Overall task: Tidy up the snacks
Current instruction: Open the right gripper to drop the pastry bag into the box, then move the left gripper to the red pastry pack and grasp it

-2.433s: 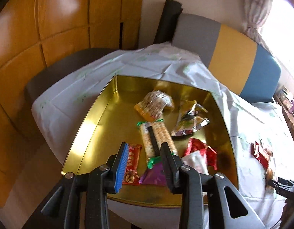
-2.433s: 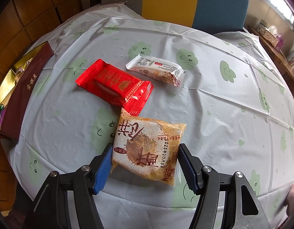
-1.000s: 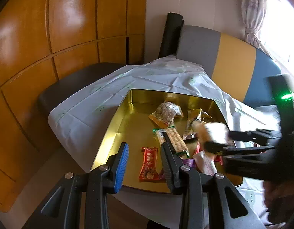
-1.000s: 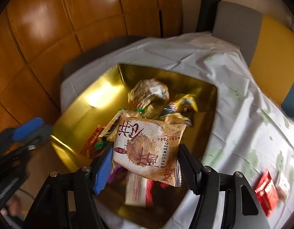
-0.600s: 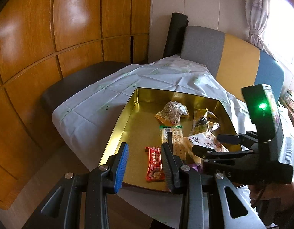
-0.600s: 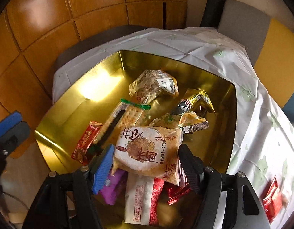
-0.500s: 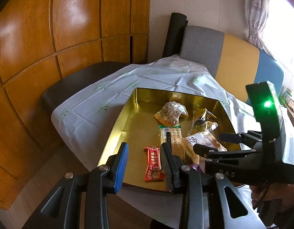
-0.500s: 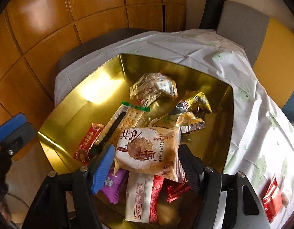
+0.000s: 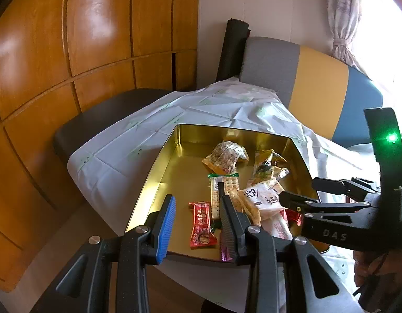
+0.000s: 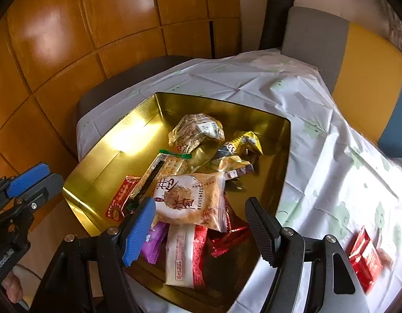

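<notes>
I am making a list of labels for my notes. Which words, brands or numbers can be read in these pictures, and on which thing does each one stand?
"DAS": on the right gripper body, seen by the left camera.
"enRobot.AI", its start cut off: on the left gripper body.
Large Chinese characters on the beige packet: visible, but I cannot read them with certainty; its side number is too small.
White-and-red packet: small print, blurred.
Other wrappers in the gold tin: too small.

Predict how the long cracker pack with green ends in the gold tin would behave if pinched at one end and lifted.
The cracker pack would probably stay fairly stiff, its stacked crackers showing through the wrapper. Likely light. A hard squeeze could crack them; the glossy film may slip.
</notes>
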Tool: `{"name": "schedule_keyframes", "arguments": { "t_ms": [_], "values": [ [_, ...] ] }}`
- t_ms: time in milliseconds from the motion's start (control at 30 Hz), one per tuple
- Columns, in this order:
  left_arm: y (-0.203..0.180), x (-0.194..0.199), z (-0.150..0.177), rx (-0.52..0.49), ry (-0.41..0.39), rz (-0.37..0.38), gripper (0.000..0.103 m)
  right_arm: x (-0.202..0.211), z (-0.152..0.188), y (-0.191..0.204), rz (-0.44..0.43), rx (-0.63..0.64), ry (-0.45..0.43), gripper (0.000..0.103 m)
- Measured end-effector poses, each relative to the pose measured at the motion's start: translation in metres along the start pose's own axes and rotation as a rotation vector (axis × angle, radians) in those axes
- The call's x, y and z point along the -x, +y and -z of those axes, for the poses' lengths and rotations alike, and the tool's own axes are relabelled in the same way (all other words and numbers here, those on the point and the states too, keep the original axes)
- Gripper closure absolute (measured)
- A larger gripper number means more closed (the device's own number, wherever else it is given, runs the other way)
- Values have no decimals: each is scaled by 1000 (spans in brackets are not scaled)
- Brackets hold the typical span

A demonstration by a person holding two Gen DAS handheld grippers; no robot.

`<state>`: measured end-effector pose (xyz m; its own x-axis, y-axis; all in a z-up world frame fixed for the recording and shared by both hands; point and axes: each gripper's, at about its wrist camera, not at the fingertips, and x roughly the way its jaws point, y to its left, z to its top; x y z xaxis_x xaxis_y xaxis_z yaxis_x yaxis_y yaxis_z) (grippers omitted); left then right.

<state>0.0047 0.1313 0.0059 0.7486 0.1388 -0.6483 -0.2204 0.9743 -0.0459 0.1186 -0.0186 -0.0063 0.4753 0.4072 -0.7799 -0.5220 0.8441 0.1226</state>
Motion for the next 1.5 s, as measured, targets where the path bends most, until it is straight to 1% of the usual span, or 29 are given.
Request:
{"name": "schedule_keyframes", "arguments": {
  "t_ms": [500, 767, 1033, 1400, 1467, 1500],
  "values": [
    [-13, 4, 1, -34, 1, 17, 68, 20, 12, -17, 21, -37, -25, 31],
    [-20, 5, 1, -53, 2, 25, 68, 35, 19, -33, 49, -56, -44, 27],
    [-29, 4, 2, -78, 9, 34, 67, 50, 30, -61, 94, -91, -46, 26],
    [-44, 4, 5, -116, 17, 55, 67, 74, 54, -118, 181, -185, -40, 25],
    [-48, 4, 5, -126, 18, 59, 67, 79, 57, -128, 198, -197, -39, 23],
    [-50, 4, 6, -132, 19, 62, 67, 83, 59, -134, 210, -205, -40, 21]
  ]
}}
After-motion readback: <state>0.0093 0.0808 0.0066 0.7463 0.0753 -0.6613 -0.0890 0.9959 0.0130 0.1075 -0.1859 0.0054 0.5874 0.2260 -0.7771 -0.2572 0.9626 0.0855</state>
